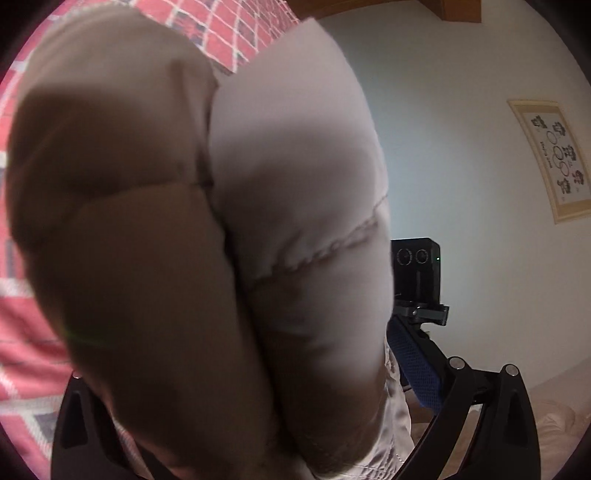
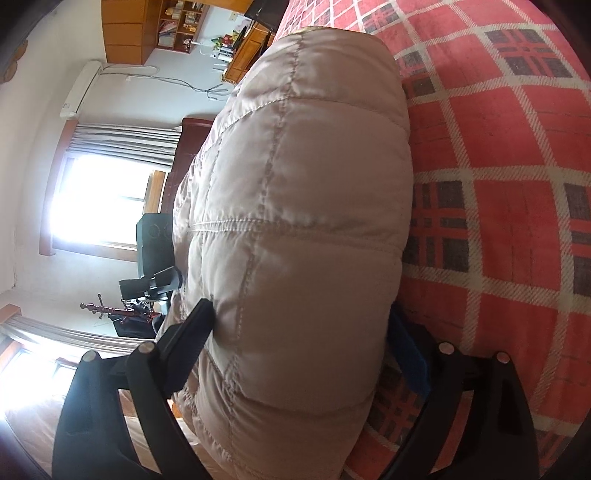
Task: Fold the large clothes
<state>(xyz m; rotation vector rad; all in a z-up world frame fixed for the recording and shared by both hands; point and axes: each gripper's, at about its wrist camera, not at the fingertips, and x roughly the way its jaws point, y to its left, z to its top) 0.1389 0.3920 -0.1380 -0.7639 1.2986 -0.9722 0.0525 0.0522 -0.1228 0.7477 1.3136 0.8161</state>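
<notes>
A beige quilted jacket (image 2: 295,229) is held up by both grippers over a red plaid blanket (image 2: 509,206).

In the right wrist view, the right gripper (image 2: 301,325) is closed partway around a thick padded fold of the jacket. The left black finger (image 2: 192,332) is pressed into the fabric at a stitched seam, and the blue-padded right finger (image 2: 406,354) is set against the fold's other side. The jacket fills the middle of this view and runs from the near edge to the far end. The blanket is seen to its right. On the left, a bright window (image 2: 99,199) with grey curtains, a wall-mounted air conditioner (image 2: 79,88) and wooden shelves (image 2: 177,26) are seen, and a black camera unit (image 2: 153,243) shows just beside the jacket's left edge.

In the left wrist view, the jacket (image 1: 192,236) is bunched very close to the lens and is blurred. Two padded lobes meet along a central crease. The left gripper (image 1: 258,424) is held around this bundle; its right finger, with blue padding (image 1: 413,373), touches the fabric's right side, while the left finger is largely hidden. The opening is filled by the jacket. To the right, a framed picture (image 1: 554,158) hangs on a pale wall, and the other gripper's camera unit (image 1: 417,273) is visible beside the jacket. The blanket (image 1: 22,332) appears at the left and far edges.
</notes>
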